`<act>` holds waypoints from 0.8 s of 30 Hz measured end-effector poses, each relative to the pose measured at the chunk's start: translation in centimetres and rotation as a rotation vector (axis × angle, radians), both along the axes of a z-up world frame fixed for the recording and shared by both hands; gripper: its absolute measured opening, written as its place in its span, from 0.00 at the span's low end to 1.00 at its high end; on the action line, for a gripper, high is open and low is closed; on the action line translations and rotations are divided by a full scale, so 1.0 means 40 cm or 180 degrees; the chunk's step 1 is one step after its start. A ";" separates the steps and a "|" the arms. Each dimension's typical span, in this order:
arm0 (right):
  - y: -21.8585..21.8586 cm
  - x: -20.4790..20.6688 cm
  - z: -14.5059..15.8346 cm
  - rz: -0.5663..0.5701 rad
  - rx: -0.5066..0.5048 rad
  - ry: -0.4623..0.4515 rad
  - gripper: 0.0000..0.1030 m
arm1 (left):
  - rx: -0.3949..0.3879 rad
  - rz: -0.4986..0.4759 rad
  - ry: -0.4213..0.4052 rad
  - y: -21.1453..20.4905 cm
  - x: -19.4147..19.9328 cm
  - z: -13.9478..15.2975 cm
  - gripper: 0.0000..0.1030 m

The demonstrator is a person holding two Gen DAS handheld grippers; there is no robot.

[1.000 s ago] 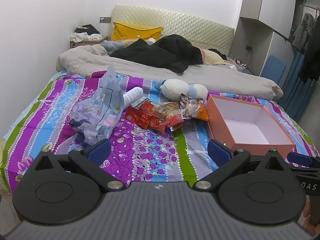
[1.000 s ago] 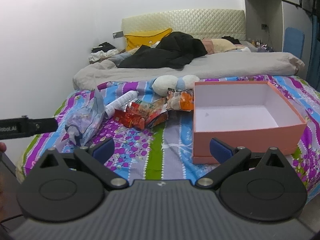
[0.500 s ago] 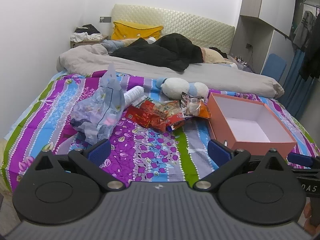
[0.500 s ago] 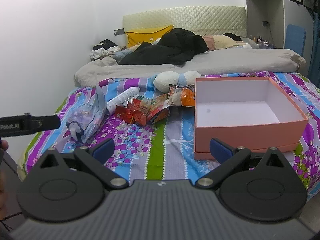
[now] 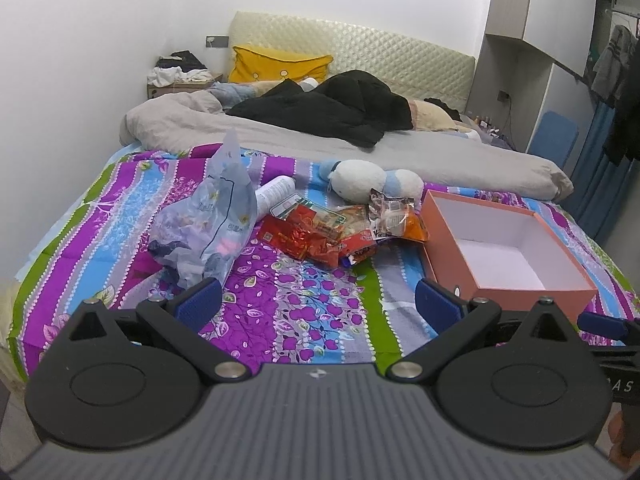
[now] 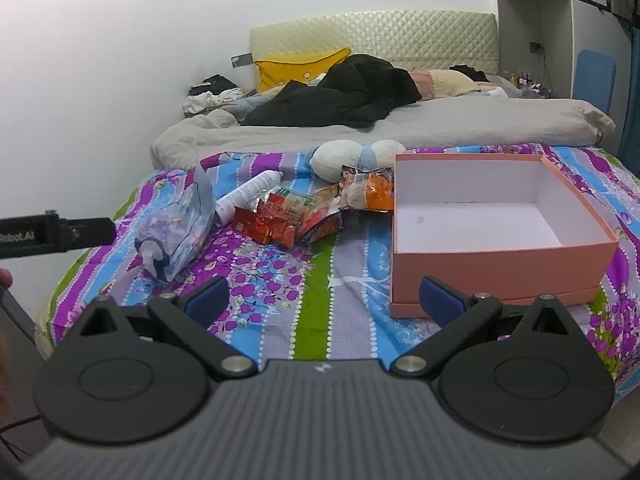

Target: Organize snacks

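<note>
Several red and orange snack packets [image 5: 332, 232] [image 6: 304, 216] lie in a heap on the purple floral bedspread [image 5: 304, 304]. To their right sits an empty salmon-pink box [image 5: 500, 248] [image 6: 492, 224] with a white inside. My left gripper [image 5: 318, 306] is open, hanging over the near edge of the bed, well short of the packets. My right gripper [image 6: 324, 298] is also open and empty, with its right finger in front of the box's near left corner. Each gripper shows at the edge of the other's view.
A translucent plastic bag [image 5: 208, 224] [image 6: 176, 236] lies left of the packets, a white tube [image 5: 274, 194] behind it. A white and blue plush toy [image 5: 372, 180] rests beyond the heap. Further back are a grey duvet [image 5: 320, 148], black clothing and a yellow pillow [image 5: 276, 64].
Both grippers have drawn back slightly and risen, so the bed looks a little further away. Nothing on the bed has moved, and both grippers stay open.
</note>
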State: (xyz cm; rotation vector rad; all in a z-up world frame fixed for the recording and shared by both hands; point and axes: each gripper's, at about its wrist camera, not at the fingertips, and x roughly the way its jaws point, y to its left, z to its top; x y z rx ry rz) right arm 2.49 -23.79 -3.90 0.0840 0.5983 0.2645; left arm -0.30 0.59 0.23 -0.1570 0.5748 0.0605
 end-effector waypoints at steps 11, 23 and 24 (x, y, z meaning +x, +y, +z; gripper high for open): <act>-0.005 -0.006 -0.010 0.0098 0.0116 0.0018 1.00 | -0.0027 0.0000 0.0049 -0.003 0.009 -0.011 1.00; -0.007 -0.020 -0.004 0.0130 0.0138 0.0000 0.88 | -0.0011 -0.0160 0.0021 -0.021 0.000 -0.014 1.00; -0.003 -0.020 -0.005 0.0128 0.0123 -0.0011 0.88 | 0.0026 -0.0162 0.0035 -0.026 0.001 -0.016 1.00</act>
